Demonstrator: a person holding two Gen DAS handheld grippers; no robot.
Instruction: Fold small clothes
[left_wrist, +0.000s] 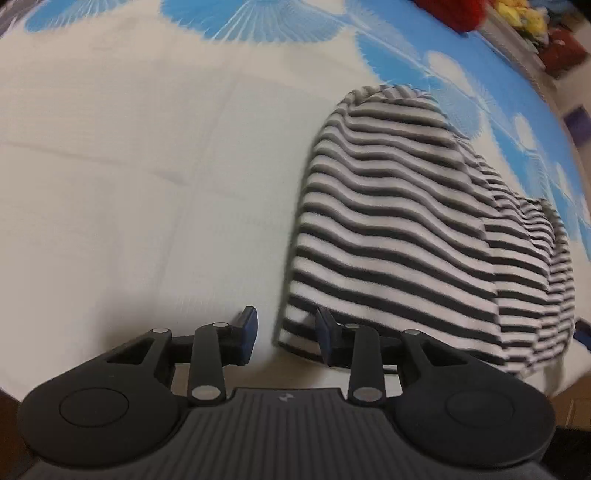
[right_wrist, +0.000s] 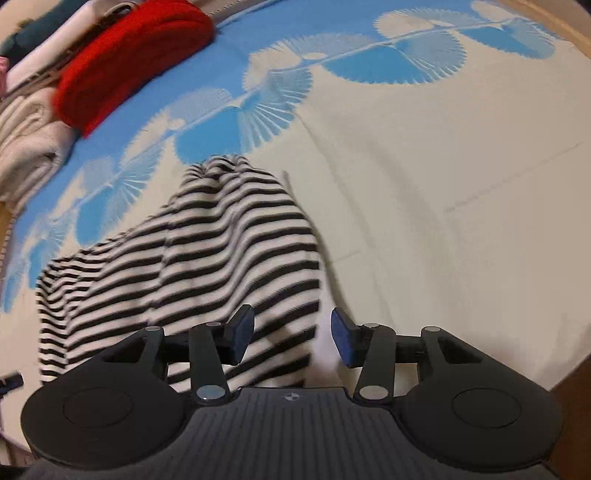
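black-and-white striped garment (left_wrist: 399, 229), blue-and-cream bedsheet (left_wrist: 129, 166)

Both wrist views: soft, even indoor light, moderately bright, with no glare and no evident single source. Shadows are faint; a thin dark edge lies under the striped garment (left_wrist: 399, 229) where it meets the patterned sheet (left_wrist: 129, 184). Motion blur smears the stripes, most strongly at the garment's near hem, and the red folded cloth (right_wrist: 133, 62) at the upper left. The black tongs (right_wrist: 291, 336) stay comparatively sharp. Fisheye distortion bows the sheet's creases and blue print toward the edges; the corners fall dark.
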